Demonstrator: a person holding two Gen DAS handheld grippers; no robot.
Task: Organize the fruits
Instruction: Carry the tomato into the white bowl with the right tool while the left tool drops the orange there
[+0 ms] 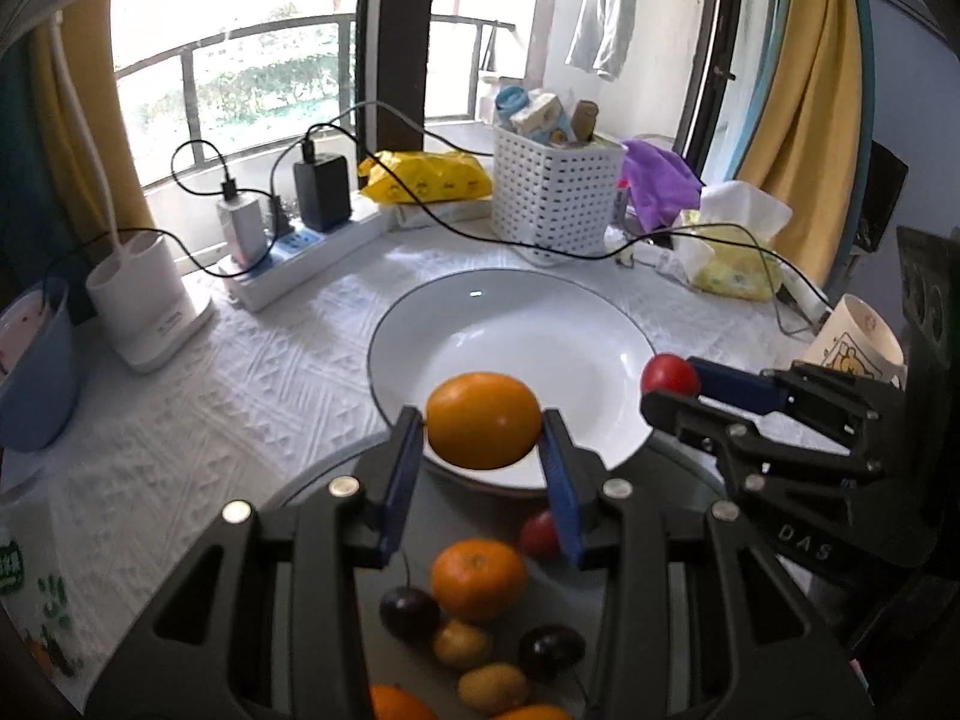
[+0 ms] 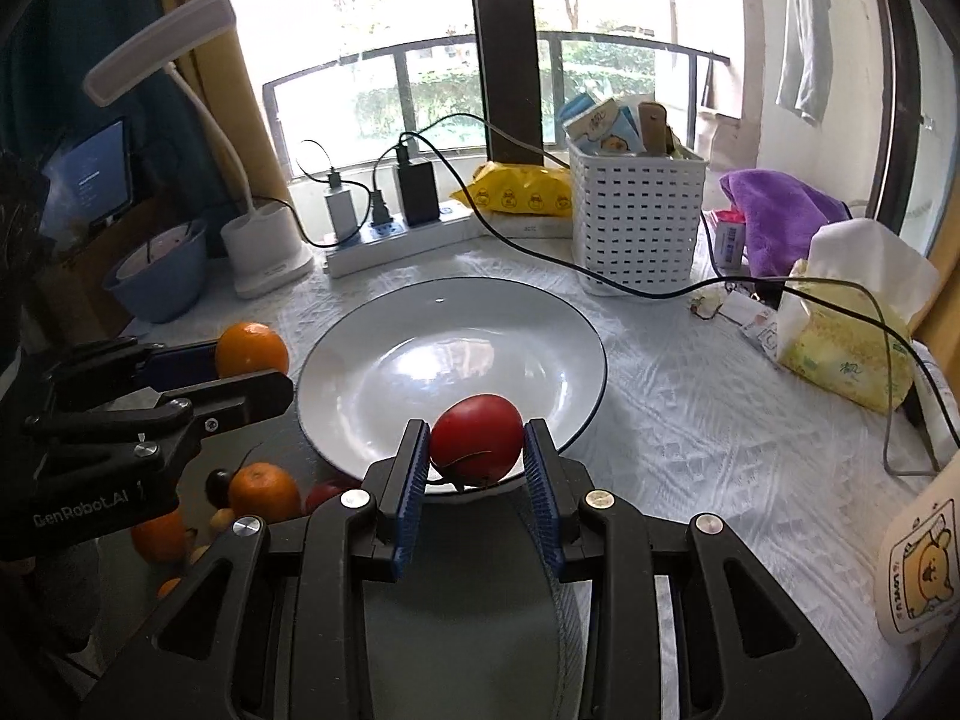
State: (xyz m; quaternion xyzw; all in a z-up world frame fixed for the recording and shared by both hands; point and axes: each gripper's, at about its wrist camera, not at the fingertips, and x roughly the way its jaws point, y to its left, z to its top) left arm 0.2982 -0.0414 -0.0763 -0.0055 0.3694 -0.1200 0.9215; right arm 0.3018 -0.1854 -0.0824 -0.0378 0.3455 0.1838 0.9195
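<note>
While an orange (image 1: 483, 420) is gripped by the left tool (image 1: 483, 438) and a red fruit (image 2: 476, 446) by the right tool (image 2: 477, 450), both are held over the near rim of the white plate (image 2: 372, 354).

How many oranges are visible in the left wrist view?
4. One orange held in the left gripper, one whole in the pile below, two cut off at the bottom edge. More may be hidden.

I see a round orange (image 1: 483, 420) low in the centre of the left wrist view, over the near rim of the white plate (image 1: 516, 324). A glossy red fruit (image 2: 476, 447) sits low centre in the right view. More oranges, dark cherries and small yellowish fruits (image 1: 480, 624) lie along the bottom edge.
</note>
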